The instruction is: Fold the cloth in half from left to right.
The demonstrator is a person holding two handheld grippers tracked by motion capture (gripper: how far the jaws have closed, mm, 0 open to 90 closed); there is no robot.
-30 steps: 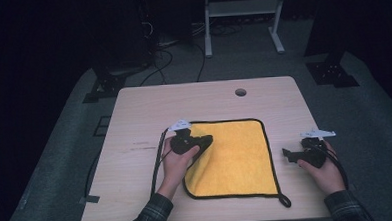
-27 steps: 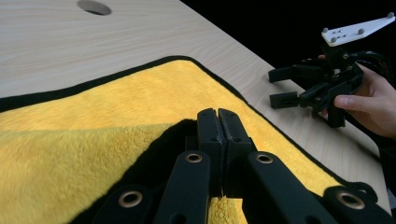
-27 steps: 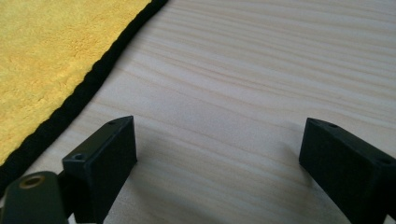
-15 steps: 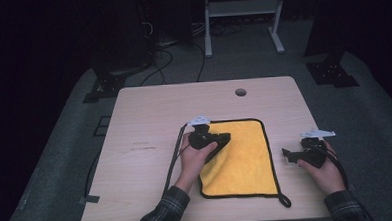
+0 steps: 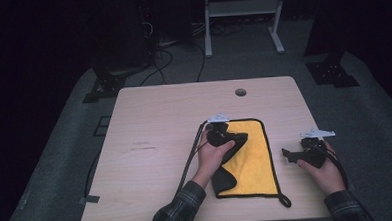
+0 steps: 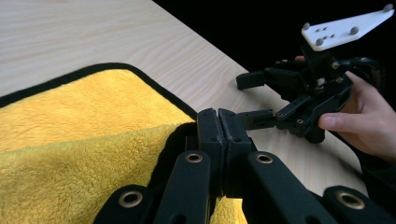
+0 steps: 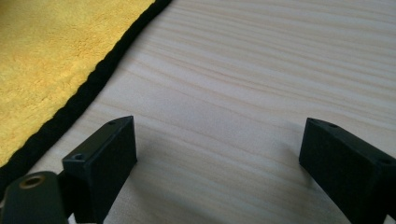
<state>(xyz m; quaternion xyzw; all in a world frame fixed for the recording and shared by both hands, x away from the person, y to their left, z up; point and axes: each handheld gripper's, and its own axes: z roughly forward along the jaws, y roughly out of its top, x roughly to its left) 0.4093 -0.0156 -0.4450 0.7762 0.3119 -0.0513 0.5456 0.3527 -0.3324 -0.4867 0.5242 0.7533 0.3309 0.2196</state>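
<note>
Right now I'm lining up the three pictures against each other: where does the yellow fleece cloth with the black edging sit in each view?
High view: yellow fleece cloth with black edging lies right of centre on the table.
Left gripper view: cloth fills the lower left, pinched in the left tool.
Right gripper view: cloth in the upper left corner.
Shared landmark: its black edging.
</note>
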